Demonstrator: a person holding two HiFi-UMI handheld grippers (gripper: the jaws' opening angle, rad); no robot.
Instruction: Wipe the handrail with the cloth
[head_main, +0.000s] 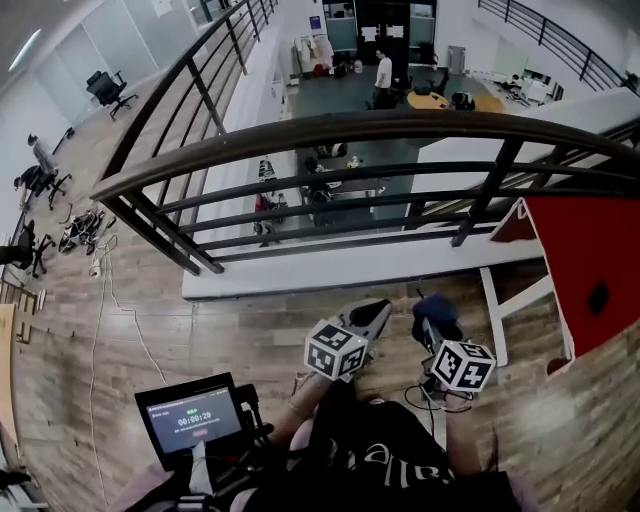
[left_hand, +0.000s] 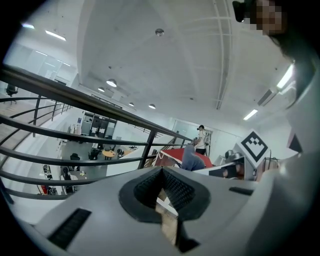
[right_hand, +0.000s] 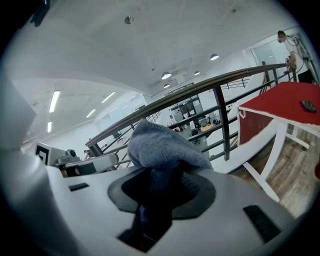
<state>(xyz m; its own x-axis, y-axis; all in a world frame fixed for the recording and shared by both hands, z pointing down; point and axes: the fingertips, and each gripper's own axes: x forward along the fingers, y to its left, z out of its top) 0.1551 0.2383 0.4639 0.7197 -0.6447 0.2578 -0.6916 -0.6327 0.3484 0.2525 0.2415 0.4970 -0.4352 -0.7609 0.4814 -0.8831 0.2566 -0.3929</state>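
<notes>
We hold the cloth (right_hand: 160, 147) pinched in the right tongs (head_main: 436, 322), bunched up past their tips. The left tongs (head_main: 372, 315), just beside them, are pressed together on nothing. The handrail (head_main: 400, 128) runs ahead of and above both, well apart, so wiping is not yet begun. Next, we judge, the right tongs must rise forward and press the cloth onto the rail's top.

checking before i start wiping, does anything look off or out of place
Nothing stands out. The handrail looks intact, and the cloth is bunched but clamped in the right gripper. The left gripper is shut and empty.
</notes>
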